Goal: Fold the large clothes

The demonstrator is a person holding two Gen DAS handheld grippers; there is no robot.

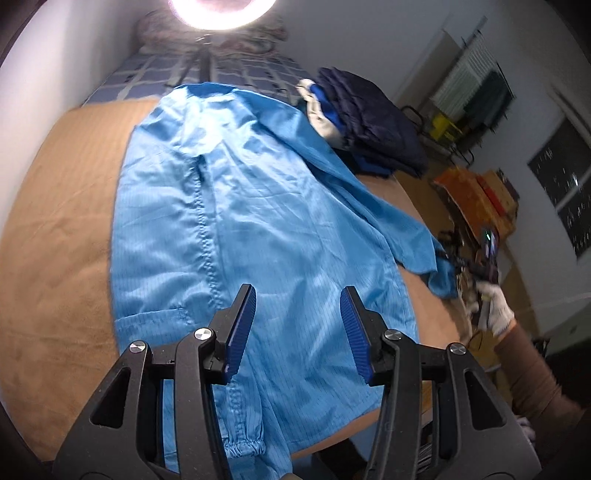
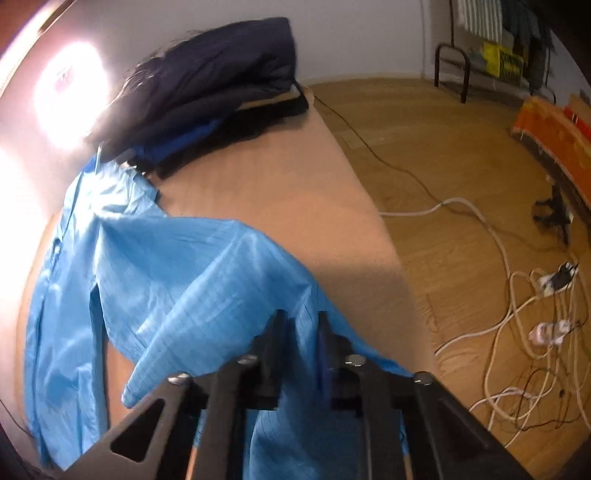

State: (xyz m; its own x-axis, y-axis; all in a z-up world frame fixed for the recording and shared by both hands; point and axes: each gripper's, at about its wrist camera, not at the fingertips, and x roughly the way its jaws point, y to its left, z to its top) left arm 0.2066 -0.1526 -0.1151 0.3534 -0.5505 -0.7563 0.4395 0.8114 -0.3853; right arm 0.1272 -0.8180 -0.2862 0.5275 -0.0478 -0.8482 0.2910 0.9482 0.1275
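Note:
A large light-blue coat [image 1: 236,206] lies spread on a tan bed surface [image 1: 55,229], collar at the far end. One sleeve with an elastic cuff [image 1: 245,448] lies folded along its near part. My left gripper [image 1: 297,325] is open and empty above the coat's near hem. The other sleeve [image 1: 406,225] stretches to the right edge, where my right gripper [image 1: 480,266] holds it. In the right wrist view my right gripper [image 2: 301,325] is shut on the sleeve [image 2: 207,280] and lifts it off the bed [image 2: 295,192].
A pile of dark folded clothes [image 1: 373,118] sits at the far right of the bed, also in the right wrist view [image 2: 207,85]. A bright ring lamp [image 1: 221,11] stands at the far end. White cables [image 2: 517,314] lie on the wooden floor beside the bed.

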